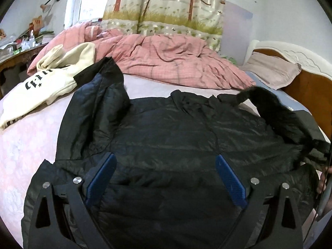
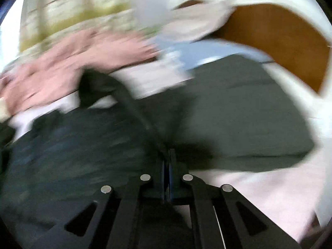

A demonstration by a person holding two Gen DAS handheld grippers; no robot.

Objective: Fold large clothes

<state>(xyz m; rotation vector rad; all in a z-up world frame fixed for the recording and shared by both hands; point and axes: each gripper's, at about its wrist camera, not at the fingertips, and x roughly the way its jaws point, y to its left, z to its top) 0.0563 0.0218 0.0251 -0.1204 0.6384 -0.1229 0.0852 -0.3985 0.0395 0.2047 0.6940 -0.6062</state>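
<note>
A black quilted jacket (image 1: 166, 128) lies spread on the bed, one sleeve (image 1: 99, 95) bent up at the left and a fur-trimmed edge (image 1: 259, 95) arching to the right. My left gripper (image 1: 165, 156) hovers open just over the jacket's lower body, its blue pads (image 1: 101, 178) wide apart with only fabric below them. In the blurred right wrist view my right gripper (image 2: 168, 155) is shut, and a dark band of the jacket (image 2: 132, 108) runs straight into its fingertips. A person's hand (image 1: 322, 180) shows at the right edge of the left wrist view.
A cream hoodie (image 1: 45, 87) with black lettering lies at the left on the pale pink sheet (image 1: 25, 145). A rumpled pink quilt (image 1: 170, 62) fills the back of the bed. Wooden headboard (image 1: 307, 91) and pillow (image 1: 271, 72) sit at the right; a cluttered table (image 1: 18, 47) stands far left.
</note>
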